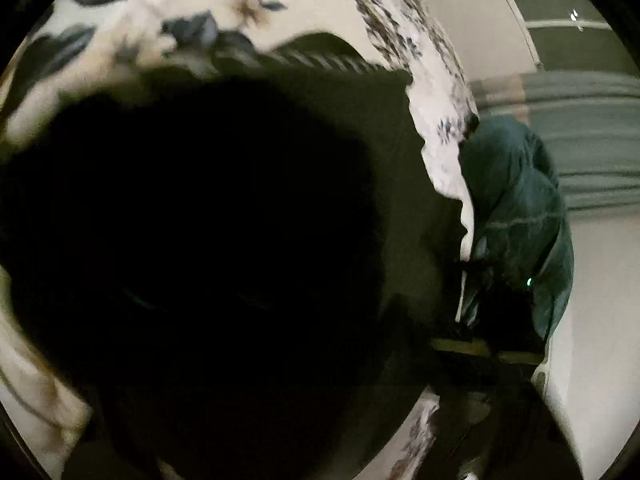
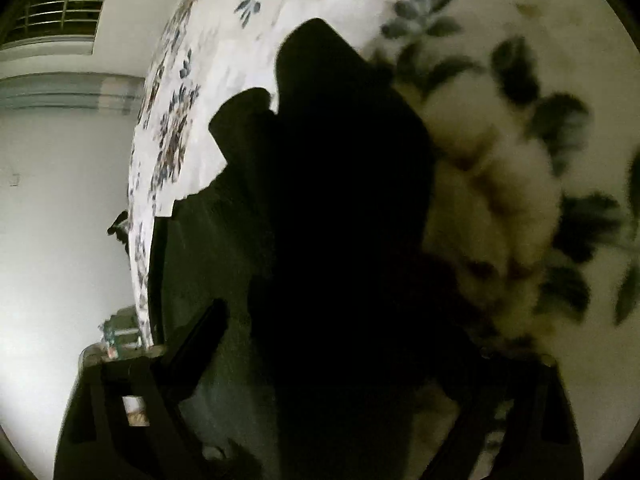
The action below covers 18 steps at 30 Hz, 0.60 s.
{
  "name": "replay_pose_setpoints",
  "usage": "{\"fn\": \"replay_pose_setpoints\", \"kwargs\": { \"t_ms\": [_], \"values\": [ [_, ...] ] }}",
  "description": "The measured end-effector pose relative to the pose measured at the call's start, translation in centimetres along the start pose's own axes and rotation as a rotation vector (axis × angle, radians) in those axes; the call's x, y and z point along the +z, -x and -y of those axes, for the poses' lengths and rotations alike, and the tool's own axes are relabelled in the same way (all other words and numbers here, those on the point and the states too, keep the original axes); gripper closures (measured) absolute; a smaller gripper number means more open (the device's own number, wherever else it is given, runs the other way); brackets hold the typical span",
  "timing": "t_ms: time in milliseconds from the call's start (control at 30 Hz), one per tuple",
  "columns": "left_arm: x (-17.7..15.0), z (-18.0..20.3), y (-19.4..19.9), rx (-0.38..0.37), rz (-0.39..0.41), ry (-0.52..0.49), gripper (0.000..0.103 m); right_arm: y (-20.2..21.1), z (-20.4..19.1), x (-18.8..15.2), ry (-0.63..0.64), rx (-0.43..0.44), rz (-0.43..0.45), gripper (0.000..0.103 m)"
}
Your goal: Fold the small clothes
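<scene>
A dark garment [image 2: 340, 208] lies on the floral sheet [image 2: 500, 152], filling both wrist views and hiding most of each gripper. Whether either gripper's jaws are spread or pinching cannot be told. A teal cloth [image 1: 516, 216] hangs at the sheet's edge.

Left wrist view: pressed close above a dark garment [image 1: 224, 240] on a floral bedsheet [image 1: 152, 8], facing down; wall and window [image 1: 568, 12] at right edge. Right wrist view: equally close, facing down on the same garment [image 2: 340, 220] and bedsheet [image 2: 500, 92]; window [image 2: 64, 4] upper left. Shared: garment, sheet, window wall.
</scene>
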State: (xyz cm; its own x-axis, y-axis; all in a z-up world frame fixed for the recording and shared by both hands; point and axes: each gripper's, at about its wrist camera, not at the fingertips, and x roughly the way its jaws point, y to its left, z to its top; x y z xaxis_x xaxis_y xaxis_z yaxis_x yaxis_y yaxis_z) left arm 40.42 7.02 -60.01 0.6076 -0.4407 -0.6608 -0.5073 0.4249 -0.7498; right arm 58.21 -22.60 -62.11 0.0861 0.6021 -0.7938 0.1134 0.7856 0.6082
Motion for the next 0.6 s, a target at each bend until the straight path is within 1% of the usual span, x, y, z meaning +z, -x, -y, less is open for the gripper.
{"fn": "replay_pose_setpoints", "kwargs": {
  "t_ms": [33,67,133,200,233,267,300,367,400,433,467,500,533,567,600],
  "values": [
    [0.5,-0.3,0.3,-0.021,-0.018,0.013,0.072,0.0,0.1,-0.5,-0.010,0.021,0.002,0.061],
    [1.1,-0.5,0.9,-0.040,-0.038,0.024,0.074,0.3,0.3,-1.1,-0.037,0.054,0.008,0.069],
    [1.9,-0.3,2.1,-0.034,-0.073,-0.008,0.076,1.2,0.4,-2.6,-0.076,0.076,0.028,0.073],
    [2.7,0.4,3.6,-0.006,-0.105,-0.081,0.077,2.3,0.2,-5.1,-0.106,0.076,0.046,0.075],
    [3.4,0.7,4.7,0.009,-0.127,-0.126,0.077,3.2,0.0,-7.2,-0.125,0.076,0.054,0.075],
    [3.9,0.7,5.4,0.006,-0.155,-0.151,0.077,4.1,-0.1,-9.3,-0.140,0.062,0.061,0.076],
    [4.2,0.1,6.6,0.002,-0.200,-0.178,0.077,4.8,-0.2,-11.4,-0.162,0.058,0.066,0.076],
    [4.6,0.2,7.9,0.016,-0.276,-0.248,0.077,6.8,-0.1,-17.9,-0.244,0.034,0.071,0.077],
    [4.4,0.4,8.2,0.034,-0.329,-0.304,0.077,7.2,-0.3,-20.1,-0.268,0.022,0.065,0.077],
    [4.0,0.3,8.4,0.058,-0.375,-0.350,0.077,7.6,-0.2,-23.3,-0.304,0.005,0.054,0.077],
    [3.5,-0.3,8.5,0.072,-0.413,-0.380,0.077,7.5,-0.3,-26.0,-0.335,-0.009,0.040,0.077],
    [2.9,-0.9,8.2,0.105,-0.457,-0.415,0.076,7.1,-0.2,-28.2,-0.355,-0.021,0.023,0.077],
    [2.3,-1.6,7.9,0.142,-0.483,-0.437,0.075,6.3,0.1,-30.0,-0.371,-0.034,0.003,0.076],
    [1.9,-2.3,7.6,0.178,-0.499,-0.444,0.068,5.4,0.6,-31.1,-0.389,-0.044,-0.009,0.075],
    [1.5,-3.3,7.5,0.209,-0.511,-0.424,0.062,4.9,1.1,-31.5,-0.398,-0.052,-0.018,0.069]
  ]
}}
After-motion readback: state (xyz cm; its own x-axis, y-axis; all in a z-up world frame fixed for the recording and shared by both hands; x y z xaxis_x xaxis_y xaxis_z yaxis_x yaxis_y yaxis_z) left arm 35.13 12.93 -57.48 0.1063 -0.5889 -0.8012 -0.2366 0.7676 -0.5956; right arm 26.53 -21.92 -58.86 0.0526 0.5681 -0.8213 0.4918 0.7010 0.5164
